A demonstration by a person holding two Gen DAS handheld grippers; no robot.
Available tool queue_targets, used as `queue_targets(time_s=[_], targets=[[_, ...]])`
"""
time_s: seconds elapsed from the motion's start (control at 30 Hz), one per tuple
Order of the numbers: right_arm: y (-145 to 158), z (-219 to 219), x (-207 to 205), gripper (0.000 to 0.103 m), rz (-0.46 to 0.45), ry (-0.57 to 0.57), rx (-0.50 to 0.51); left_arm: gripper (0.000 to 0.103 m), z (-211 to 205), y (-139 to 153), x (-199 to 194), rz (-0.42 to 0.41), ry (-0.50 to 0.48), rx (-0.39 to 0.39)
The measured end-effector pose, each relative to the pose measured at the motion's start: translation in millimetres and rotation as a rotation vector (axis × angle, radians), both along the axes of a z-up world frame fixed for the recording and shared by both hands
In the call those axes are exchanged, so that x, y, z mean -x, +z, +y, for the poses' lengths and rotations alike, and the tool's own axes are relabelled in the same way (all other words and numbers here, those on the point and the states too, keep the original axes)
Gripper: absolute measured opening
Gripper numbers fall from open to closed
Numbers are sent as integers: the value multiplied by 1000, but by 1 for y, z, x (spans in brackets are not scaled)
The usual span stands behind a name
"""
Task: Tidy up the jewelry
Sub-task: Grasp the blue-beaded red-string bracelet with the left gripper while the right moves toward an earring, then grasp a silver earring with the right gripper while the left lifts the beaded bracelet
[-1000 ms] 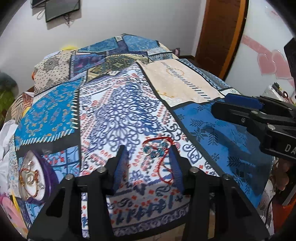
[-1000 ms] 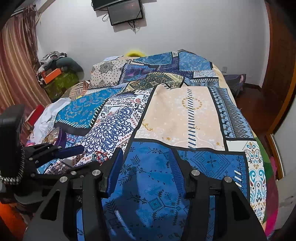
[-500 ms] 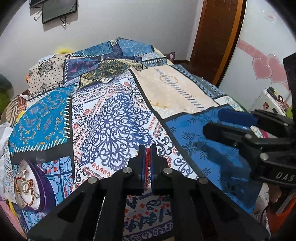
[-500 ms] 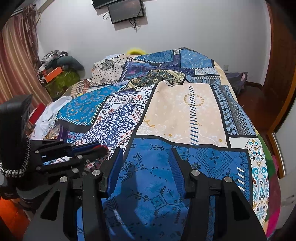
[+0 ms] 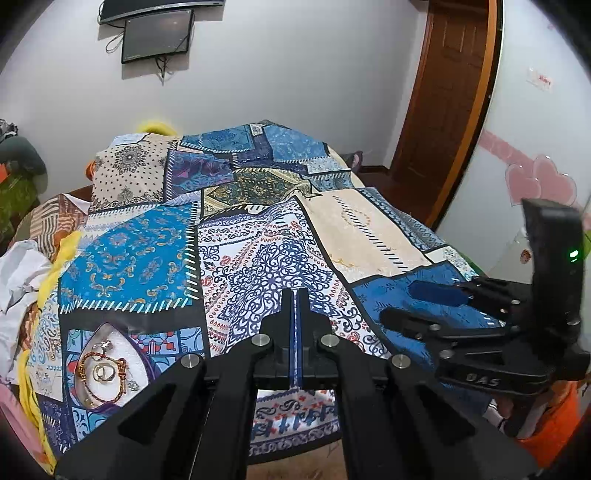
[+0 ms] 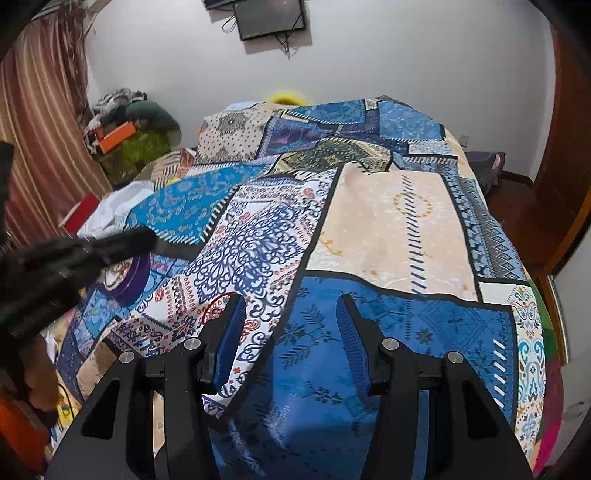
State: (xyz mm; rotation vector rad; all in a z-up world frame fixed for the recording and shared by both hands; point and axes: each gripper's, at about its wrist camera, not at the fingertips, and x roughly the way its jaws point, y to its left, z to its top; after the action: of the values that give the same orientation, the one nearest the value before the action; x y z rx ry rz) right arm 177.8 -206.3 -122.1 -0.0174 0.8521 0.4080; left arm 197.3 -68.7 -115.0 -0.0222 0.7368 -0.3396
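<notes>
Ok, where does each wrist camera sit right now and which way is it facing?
Left wrist: on the left gripper, looking along its shut jaws up the bedspread toward the door; right gripper at right.
Right wrist: on the right gripper, looking up the bedspread at the wall screen; left gripper blurred at left.
Both share the bedspread, purple jewelry tray and screen.

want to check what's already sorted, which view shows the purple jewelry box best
The left wrist view: the purple jewelry box lies open and unobstructed, showing rings and a red bracelet inside. In the right wrist view the left gripper blurs across it, leaving only its purple rim visible.
</notes>
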Motion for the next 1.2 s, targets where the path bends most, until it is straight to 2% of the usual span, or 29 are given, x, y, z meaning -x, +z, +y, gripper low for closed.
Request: queue_targets(time_s=[0.3,0.43,0.6,0.7,0.77,0.9,1.2], targets=[[-4,-2,7,47,21,-12,17,9,-26,-31,-2,101,-97,-38],[-3,-10,7,47,20,-30,20,9,-36,-48,-9,153,-101,-39],[-4,-20,8,47,20,-46,17,9,-41,-59,-16,176,-83,-47],[-5,-22,8,47,24,-51,11,9,-43,-59,-18,169,-78,-45],[-5,-23,8,47,27,-51,5,0,-44,-59,-18,163,-79,-32],[-6,-23,8,47,28,-46,-1,0,-41,-54,-19,155,-75,-6],[-2,-15,11,47,17,-27,-2,0,-17,-10,-5,33,-24,31]])
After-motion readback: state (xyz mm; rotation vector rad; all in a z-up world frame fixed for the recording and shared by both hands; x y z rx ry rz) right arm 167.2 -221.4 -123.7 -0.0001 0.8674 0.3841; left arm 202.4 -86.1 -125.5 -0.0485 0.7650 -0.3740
